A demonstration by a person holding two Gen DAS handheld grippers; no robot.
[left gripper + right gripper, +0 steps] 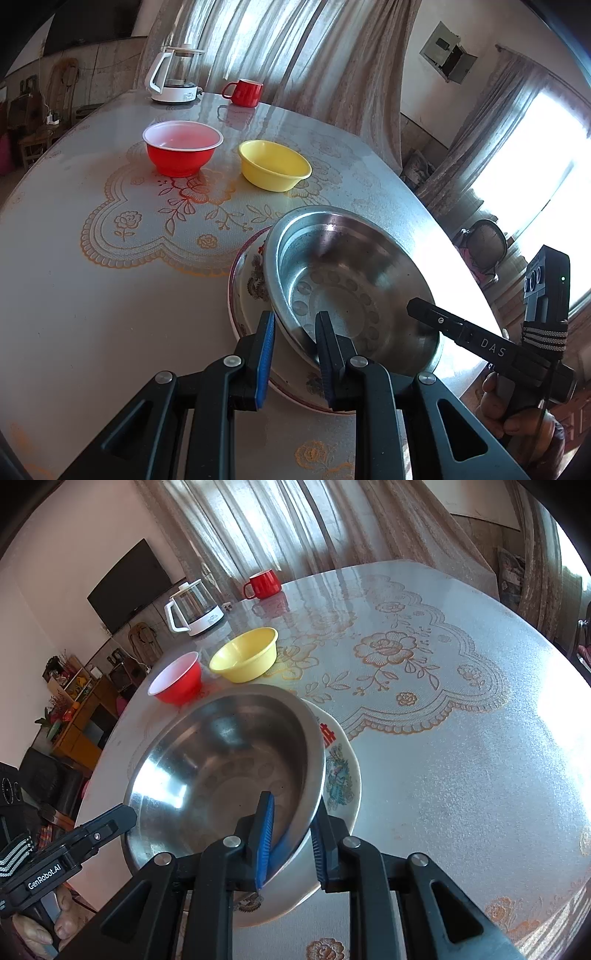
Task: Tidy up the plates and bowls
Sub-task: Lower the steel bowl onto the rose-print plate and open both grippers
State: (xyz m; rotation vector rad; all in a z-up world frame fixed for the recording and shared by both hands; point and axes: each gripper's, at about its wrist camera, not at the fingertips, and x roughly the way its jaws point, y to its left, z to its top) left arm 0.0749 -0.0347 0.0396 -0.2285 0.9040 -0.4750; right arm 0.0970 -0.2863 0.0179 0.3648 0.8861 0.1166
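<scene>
Progress: steel bowl (pixel 351 288) sits on the patterned plate (pixel 247 280) at the near table (pixel 92 295) edge, one stack made; red bowl (pixel 183 147) and yellow bowl (pixel 273 170) not yet gathered, standing side by side farther back.
Left gripper (pixel 295 354): jaws narrow, straddling the steel bowl's near rim; cannot tell whether the pads press it.
Right gripper (pixel 291 842): jaws narrow around the opposite rim, blue pad inside the bowl; grip likewise uncertain.
Surroundings: kettle (pixel 173 77) and red mug (pixel 243 92) at the far edge, well apart.
Obstacles: none between stack and loose bowls.
</scene>
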